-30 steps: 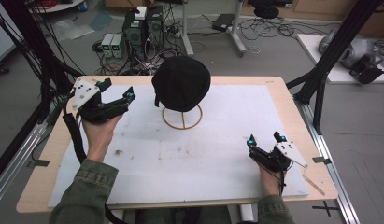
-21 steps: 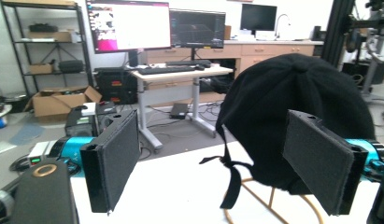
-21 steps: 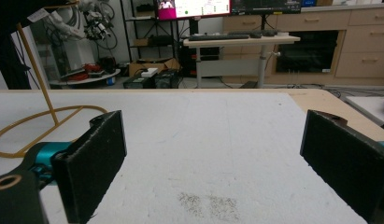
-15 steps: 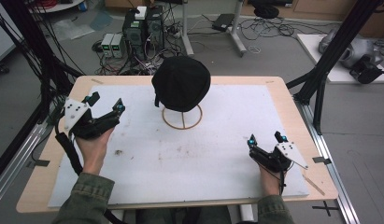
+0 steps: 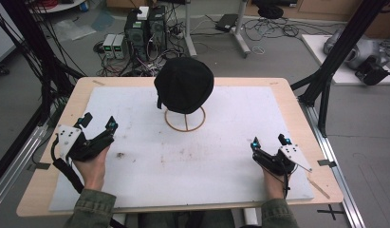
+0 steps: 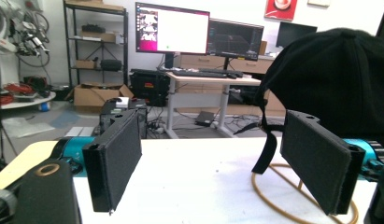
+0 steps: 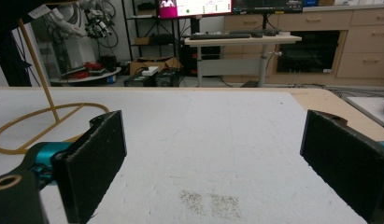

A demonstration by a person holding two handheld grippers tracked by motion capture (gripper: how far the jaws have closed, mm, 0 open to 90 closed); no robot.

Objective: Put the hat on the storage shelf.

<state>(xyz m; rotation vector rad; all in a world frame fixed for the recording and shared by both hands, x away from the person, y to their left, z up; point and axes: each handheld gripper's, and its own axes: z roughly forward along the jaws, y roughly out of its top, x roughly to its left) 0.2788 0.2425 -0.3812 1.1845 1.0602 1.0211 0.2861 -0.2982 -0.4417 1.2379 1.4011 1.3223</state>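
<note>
A black cap (image 5: 184, 84) sits on a wire stand (image 5: 185, 119) at the tabletop's (image 5: 278, 95) far middle. The left gripper (image 5: 98, 124), jaws wide, rests near its left; the right gripper (image 5: 269, 141), also wide, seems well apart from it.

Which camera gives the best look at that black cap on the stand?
The high view: the whole black cap sits on its wire stand. The left gripper view crops it; the right gripper view catches just a dark corner.
</note>
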